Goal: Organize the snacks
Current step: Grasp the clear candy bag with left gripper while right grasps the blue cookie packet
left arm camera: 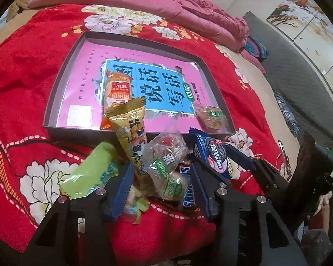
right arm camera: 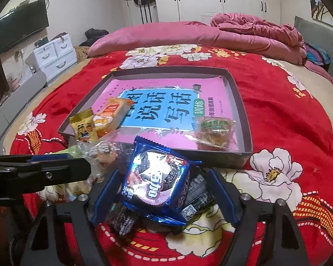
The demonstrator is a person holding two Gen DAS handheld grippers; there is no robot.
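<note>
Crinkly foil snack packs heaped on red floral blanket (right arm camera: pixel 288 115), just before the shallow grey box (right arm camera: pixel 247 119)
Right gripper (right arm camera: pixel 164 196) straddles blue Oreo pack (right arm camera: pixel 157 177), left gripper (left arm camera: pixel 159 181) the clear-wrapped pastries (left arm camera: pixel 166 155); grip unclear on both. Light, slippery, crushable: pinch sealed edges

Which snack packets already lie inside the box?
Two: the orange packet at the box's left side and the clear packet with a green label at its near right corner. All others lie outside, on the red blanket.
</note>
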